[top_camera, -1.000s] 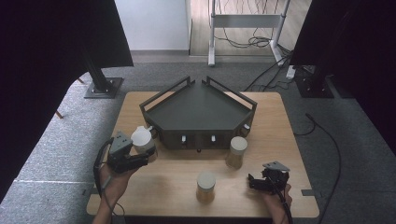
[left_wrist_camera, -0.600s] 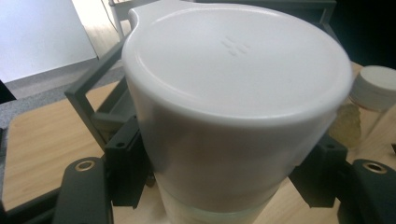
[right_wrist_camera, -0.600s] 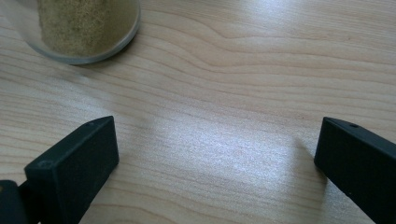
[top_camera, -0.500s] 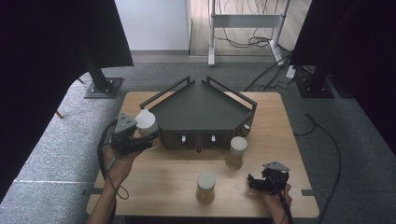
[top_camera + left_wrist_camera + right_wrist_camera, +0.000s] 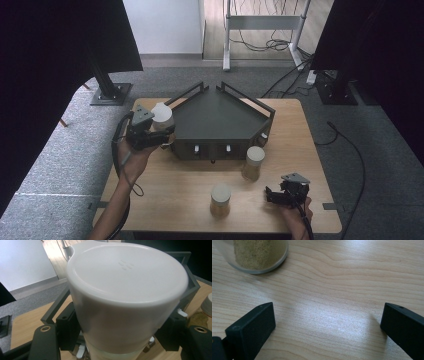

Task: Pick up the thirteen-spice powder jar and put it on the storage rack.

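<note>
Grey carpet all round; pale, grain-streaked wooden table (image 5: 165, 195) in the middle. Three white-lidded jars counted: two with tan grains standing at five (image 5: 253, 163) and six o'clock (image 5: 220, 200) of the angular black tray (image 5: 215, 120), one jar (image 5: 161, 116) lifted at its nine o'clock, clamped in the left gripper (image 5: 159, 137). Right gripper (image 5: 272, 196) at four o'clock, jaws wide apart, holding nothing.

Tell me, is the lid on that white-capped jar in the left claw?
On. The white lid sits closed over the jar, which the left claw grips from both sides.
</note>
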